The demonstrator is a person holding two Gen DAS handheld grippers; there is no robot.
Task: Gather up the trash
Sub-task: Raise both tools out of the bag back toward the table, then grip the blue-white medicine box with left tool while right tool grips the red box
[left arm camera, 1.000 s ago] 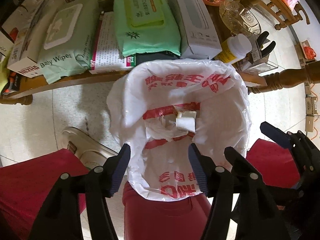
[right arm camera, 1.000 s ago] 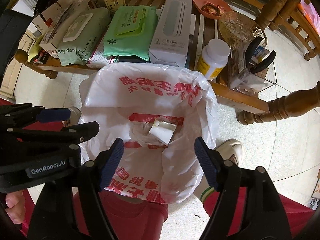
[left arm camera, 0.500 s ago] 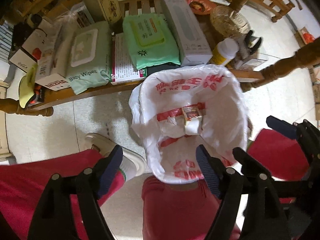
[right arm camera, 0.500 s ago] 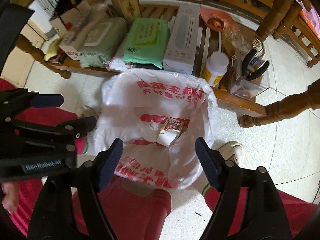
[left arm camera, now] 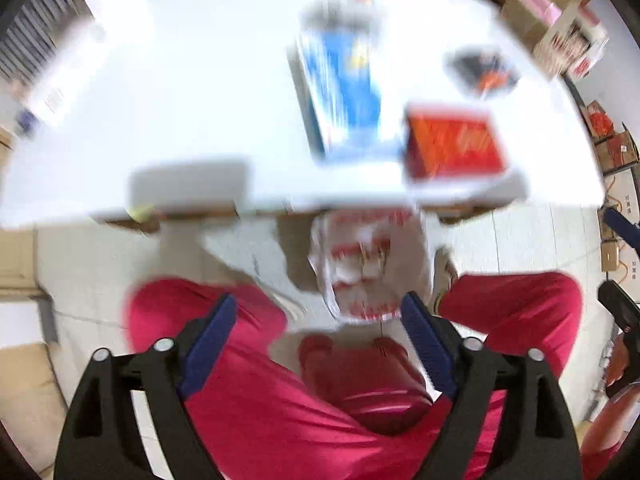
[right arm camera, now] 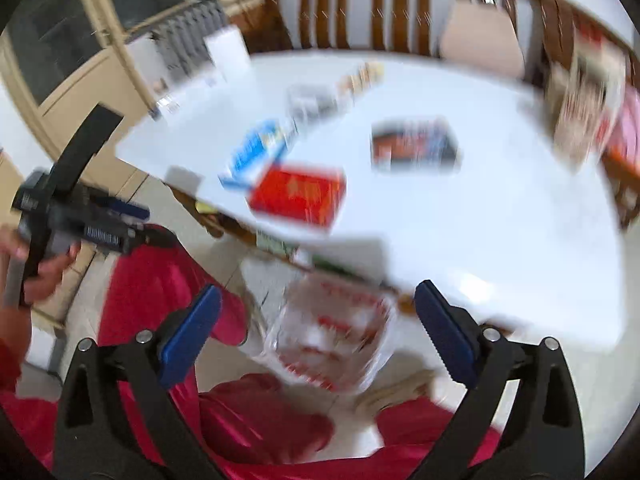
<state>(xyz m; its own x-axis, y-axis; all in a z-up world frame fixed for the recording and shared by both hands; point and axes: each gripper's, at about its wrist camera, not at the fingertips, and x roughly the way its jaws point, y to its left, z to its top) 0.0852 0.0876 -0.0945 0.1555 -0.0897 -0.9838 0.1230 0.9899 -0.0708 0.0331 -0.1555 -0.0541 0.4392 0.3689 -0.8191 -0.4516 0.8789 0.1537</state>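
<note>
Both views are blurred by motion. The white trash bag with red print (left arm camera: 368,276) hangs below the table's front edge, between red-trousered knees, with scraps inside; it also shows in the right wrist view (right arm camera: 332,344). My left gripper (left arm camera: 316,336) is open and empty, high above the bag. My right gripper (right arm camera: 316,332) is open and empty, also above it. On the white table (left arm camera: 200,100) lie a red box (left arm camera: 454,146), a blue-and-white box (left arm camera: 340,92) and a dark packet (left arm camera: 484,70). The red box (right arm camera: 298,194), blue box (right arm camera: 256,152) and dark packet (right arm camera: 414,144) show in the right view too.
A grey flat object (left arm camera: 188,182) lies at the table's front edge. A wooden chair back (right arm camera: 380,4) stands behind the table. Cardboard boxes (left arm camera: 560,32) are stacked at the right. The left gripper's body (right arm camera: 72,208) shows at the left of the right view.
Both grippers have risen quickly from just over the bag to above table height. The tabletop and its boxes have come into view. Both stay open and empty.
</note>
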